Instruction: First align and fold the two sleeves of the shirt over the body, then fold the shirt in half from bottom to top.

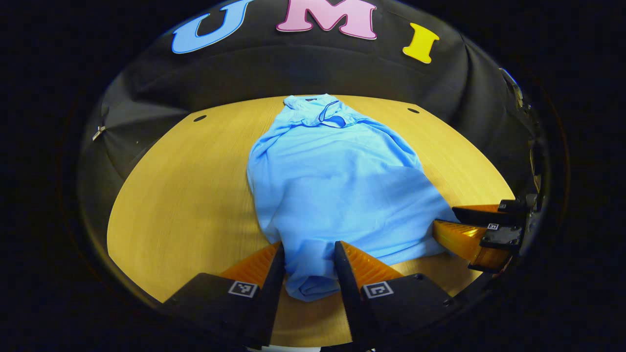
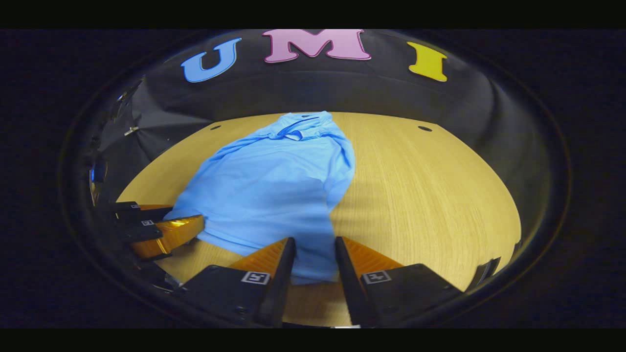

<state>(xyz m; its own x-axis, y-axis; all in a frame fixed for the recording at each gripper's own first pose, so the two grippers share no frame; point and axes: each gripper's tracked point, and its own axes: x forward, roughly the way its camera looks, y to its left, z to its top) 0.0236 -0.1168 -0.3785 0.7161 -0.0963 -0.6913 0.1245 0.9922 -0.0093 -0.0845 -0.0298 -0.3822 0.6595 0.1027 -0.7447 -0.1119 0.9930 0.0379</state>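
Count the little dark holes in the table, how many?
2. One hole sits at the table's far edge left of the shirt's collar, the other hole at the far edge right of it. The shirt may hide more.

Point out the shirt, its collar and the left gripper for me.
shirt (image 1: 337,186): left gripper view, middle of the body.
collar (image 2: 299,123): right gripper view, far end of the shirt.
left gripper (image 1: 310,254): left gripper view, midway between its fingertips, at the bunched hem.
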